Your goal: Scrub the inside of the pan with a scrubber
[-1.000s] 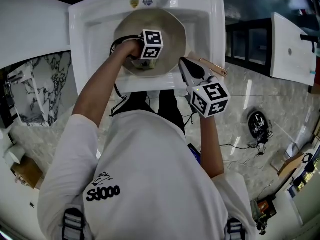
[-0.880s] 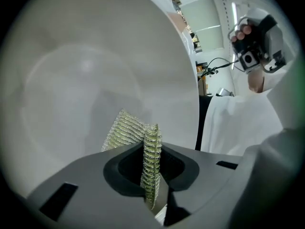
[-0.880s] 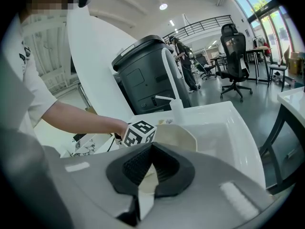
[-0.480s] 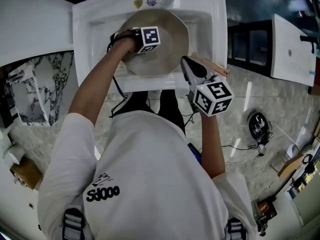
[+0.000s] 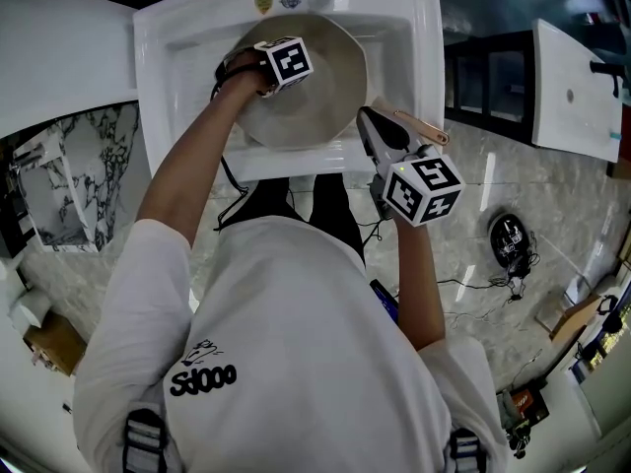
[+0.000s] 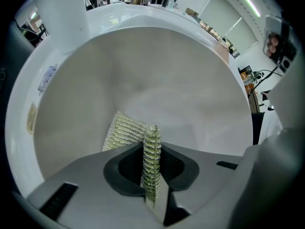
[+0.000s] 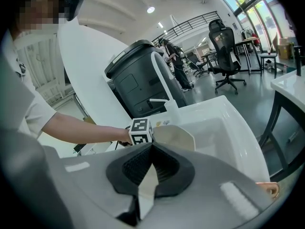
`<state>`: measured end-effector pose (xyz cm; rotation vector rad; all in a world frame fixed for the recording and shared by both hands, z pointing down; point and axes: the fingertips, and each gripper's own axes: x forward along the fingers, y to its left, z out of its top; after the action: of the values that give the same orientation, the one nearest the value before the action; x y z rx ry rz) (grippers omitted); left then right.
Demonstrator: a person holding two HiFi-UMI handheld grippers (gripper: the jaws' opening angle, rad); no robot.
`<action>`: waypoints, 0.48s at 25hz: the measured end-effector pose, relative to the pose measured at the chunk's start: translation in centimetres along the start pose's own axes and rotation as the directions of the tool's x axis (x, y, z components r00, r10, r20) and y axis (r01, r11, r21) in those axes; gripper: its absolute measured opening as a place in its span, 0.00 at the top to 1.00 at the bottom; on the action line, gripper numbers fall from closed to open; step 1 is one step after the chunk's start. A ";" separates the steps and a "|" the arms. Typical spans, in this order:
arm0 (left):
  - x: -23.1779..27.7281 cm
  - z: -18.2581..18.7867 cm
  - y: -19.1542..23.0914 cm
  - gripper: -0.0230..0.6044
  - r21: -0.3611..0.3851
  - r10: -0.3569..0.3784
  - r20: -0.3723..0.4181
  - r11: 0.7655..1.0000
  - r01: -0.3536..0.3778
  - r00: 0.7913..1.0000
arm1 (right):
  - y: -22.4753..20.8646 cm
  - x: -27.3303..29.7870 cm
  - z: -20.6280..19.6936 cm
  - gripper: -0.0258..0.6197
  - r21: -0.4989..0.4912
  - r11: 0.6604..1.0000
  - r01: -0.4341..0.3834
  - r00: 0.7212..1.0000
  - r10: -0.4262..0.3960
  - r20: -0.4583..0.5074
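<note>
Pan (image 5: 317,92), pale beige, round, metal, w/ a copper-coloured handle (image 5: 424,128), sits in the white ceramic sink (image 5: 158,87). The left gripper (image 6: 151,147) is down inside it, jaws clamped on a folded silvery-green mesh scrubber (image 6: 126,132); the scrubber's free flap sticks out at the pan's inner wall. The right gripper (image 5: 370,126) hovers over the sink's front edge, just beside the handle, jaws pressed together w/ nothing visible betw. them.

Bright, even light from ceiling lamps (image 7: 150,9), fisheye bending and dark corners, soft sheen inside the pan (image 6: 143,80).
</note>
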<state>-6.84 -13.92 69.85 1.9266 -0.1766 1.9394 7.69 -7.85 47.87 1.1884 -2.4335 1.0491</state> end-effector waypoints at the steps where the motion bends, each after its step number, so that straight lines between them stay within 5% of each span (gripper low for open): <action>1: -0.2 0.6 0.1 0.87 -0.013 0.014 0.020 1.000 -0.014 1.000 | 0.0 -0.1 0.0 0.95 0.000 1.000 0.001 1.000 -0.001 -0.002; 5: -0.6 3.8 -0.1 0.87 -0.023 0.038 0.090 0.999 -0.036 0.995 | -0.1 -0.3 0.4 0.95 -0.006 1.000 0.007 1.000 -0.007 -0.008; 12: -0.3 7.4 -3.7 0.87 0.072 -0.050 0.130 0.997 0.041 0.990 | -0.6 -0.8 0.7 0.95 -0.003 1.000 0.015 1.000 -0.015 -0.005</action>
<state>1.38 -13.25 69.13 2.0868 -0.1026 1.8122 8.73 -8.14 47.32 1.1995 -2.4180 1.0425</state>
